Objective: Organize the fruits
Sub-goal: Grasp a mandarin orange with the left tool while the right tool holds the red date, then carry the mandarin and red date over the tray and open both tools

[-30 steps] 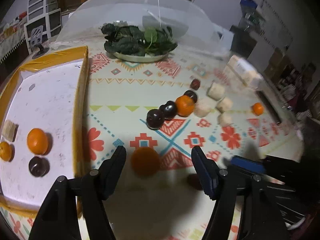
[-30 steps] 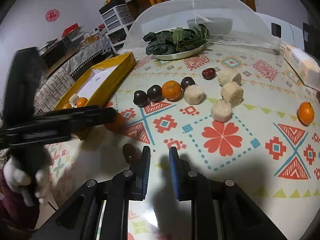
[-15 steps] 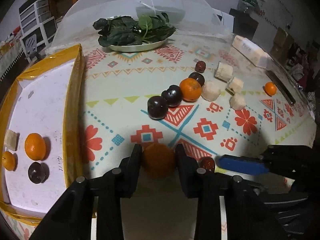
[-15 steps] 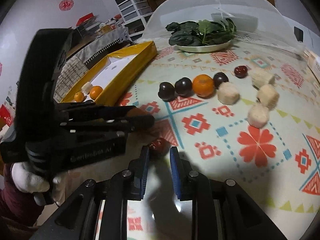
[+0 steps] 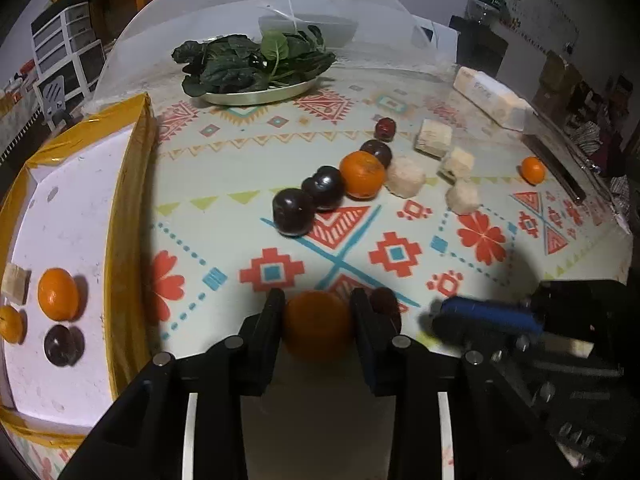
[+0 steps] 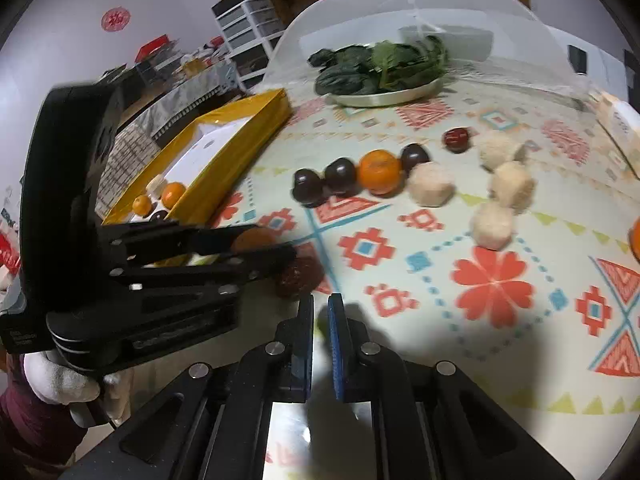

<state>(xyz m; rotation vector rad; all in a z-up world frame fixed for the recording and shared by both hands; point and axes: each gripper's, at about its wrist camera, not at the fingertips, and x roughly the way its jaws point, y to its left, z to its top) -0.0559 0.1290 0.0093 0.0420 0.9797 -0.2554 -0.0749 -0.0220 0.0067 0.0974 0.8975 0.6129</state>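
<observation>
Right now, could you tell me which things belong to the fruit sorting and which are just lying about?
Job: orange gripped in left tool; red date; dark plums; yellow tray.
Lying about: plate of greens; mesh cover; tissue pack.

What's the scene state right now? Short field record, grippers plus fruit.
left gripper: shut on round orange tangerine
right gripper: shut, nothing held
small dark red date: on the table just ahead of the right gripper, beside the left one
yellow-rimmed white tray: holds two oranges, one dark plum, one pale cube
patterned tablecloth: row of dark plums with one orange, pale chunks nearby
</observation>
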